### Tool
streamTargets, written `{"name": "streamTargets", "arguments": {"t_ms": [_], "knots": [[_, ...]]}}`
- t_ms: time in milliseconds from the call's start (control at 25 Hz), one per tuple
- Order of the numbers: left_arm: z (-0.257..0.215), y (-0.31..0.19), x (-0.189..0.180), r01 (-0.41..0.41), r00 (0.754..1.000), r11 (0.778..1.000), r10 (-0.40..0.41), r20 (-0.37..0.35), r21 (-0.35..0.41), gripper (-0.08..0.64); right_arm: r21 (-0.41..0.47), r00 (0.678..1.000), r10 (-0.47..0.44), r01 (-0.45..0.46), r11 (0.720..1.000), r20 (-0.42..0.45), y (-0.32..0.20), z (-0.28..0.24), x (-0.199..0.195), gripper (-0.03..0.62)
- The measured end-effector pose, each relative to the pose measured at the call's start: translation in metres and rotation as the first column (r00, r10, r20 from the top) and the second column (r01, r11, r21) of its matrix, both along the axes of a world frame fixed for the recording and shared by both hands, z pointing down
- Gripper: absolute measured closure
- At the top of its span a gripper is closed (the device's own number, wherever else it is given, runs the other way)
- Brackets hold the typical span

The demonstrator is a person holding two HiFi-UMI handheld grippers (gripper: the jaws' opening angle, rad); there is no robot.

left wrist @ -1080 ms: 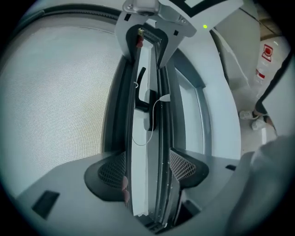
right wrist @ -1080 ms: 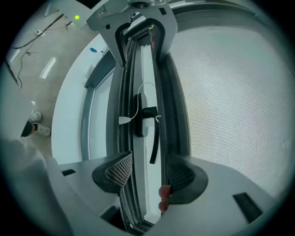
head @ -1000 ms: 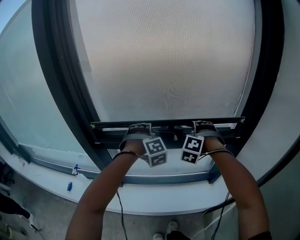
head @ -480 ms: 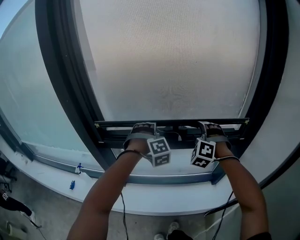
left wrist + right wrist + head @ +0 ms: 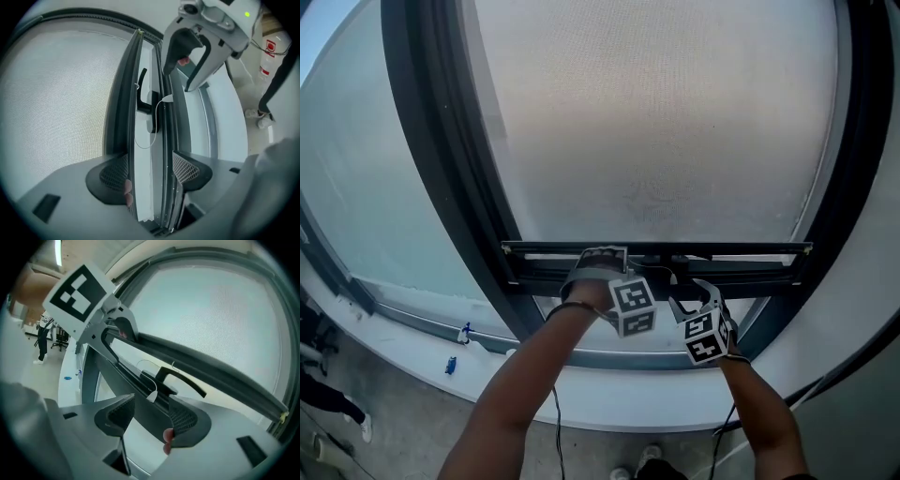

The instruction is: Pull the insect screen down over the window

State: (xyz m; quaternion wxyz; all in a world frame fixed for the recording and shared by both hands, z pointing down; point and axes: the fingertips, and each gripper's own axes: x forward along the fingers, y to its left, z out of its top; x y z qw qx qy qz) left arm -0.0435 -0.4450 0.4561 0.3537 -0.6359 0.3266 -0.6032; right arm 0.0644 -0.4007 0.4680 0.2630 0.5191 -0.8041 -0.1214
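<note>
At the window, my left gripper [image 5: 600, 262] clamped its jaws across the bottom bar [image 5: 759, 251] of the insect screen [image 5: 656, 122]. It gripped near the bar's middle, likely so the pull would run level. My right gripper [image 5: 689, 300] hung just nearer than the bar and to the right, jaws wide, apparently clasping nothing. The screen covered most of the pane, its bar low and close above the sill [image 5: 581, 389].

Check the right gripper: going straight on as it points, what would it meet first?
Probably the dark rail showing between the right gripper's open jaws, then the white cord tab and black window handle behind it. Depth is hard to judge here.
</note>
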Motion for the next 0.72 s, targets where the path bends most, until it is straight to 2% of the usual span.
{"name": "streamTargets", "arguments": {"t_ms": [40, 120, 160, 240, 400, 720], "knots": [[0.000, 0.000, 0.000, 0.000, 1.000, 1.000, 0.000, -0.002, 0.000, 0.262, -0.006, 1.000, 0.013, -0.013, 1.000, 0.020, -0.005, 0.003, 0.000, 0.365], [0.000, 0.001, 0.001, 0.002, 1.000, 1.000, -0.002, 0.000, 0.002, 0.262, -0.023, 0.996, 0.042, -0.040, 0.999, 0.083, -0.015, 0.005, 0.002, 0.461], [0.000, 0.001, 0.001, 0.003, 1.000, 1.000, -0.003, 0.002, 0.000, 0.262, -0.045, 0.991, 0.057, -0.052, 0.998, 0.123, -0.020, 0.007, 0.003, 0.480], [-0.001, 0.001, 0.001, 0.001, 1.000, 1.000, -0.001, 0.003, -0.012, 0.262, -0.097, 0.978, 0.086, -0.069, 0.993, 0.189, -0.031, 0.015, 0.004, 0.483], [0.000, 0.002, 0.001, -0.002, 1.000, 0.999, 0.003, 0.007, -0.036, 0.265, -0.151, 0.960, 0.109, -0.072, 0.986, 0.256, -0.040, 0.023, 0.004, 0.492], [-0.002, 0.001, 0.000, -0.005, 1.000, 0.999, 0.005, 0.010, -0.043, 0.275, -0.218, 0.936, 0.102, -0.027, 0.976, 0.337, -0.042, 0.022, 0.003, 0.517]]}}
